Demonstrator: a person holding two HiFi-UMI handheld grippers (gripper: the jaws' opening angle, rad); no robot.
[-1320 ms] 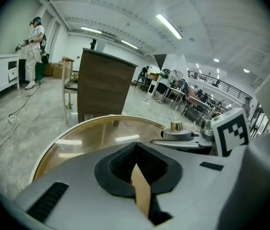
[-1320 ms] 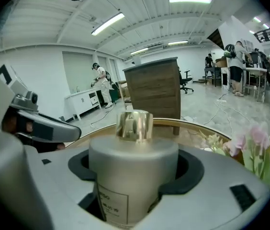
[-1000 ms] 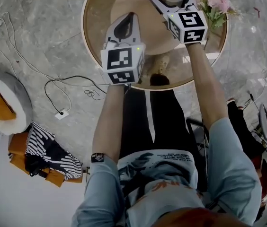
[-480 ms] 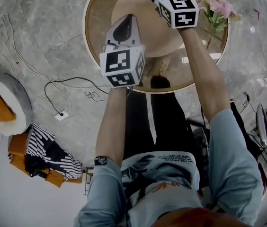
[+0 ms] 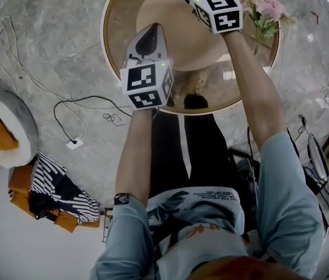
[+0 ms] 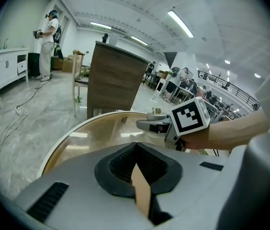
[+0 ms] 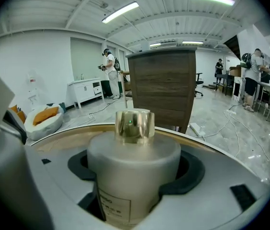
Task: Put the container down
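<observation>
up top of the frame, right tongs (image 7: 135,169) clamped on the frosted container (image 7: 133,152) over the round counter (image 5: 113,39); left tongs (image 6: 136,164) pinched together, empty.

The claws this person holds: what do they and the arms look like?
Both the left claw and right claw are pale grey shells with black padded insides. Each carries a white cube printed with black square markers; the left one shows a small green light. The sleeves are short and light blue; a dark band circles the left forearm.
</observation>
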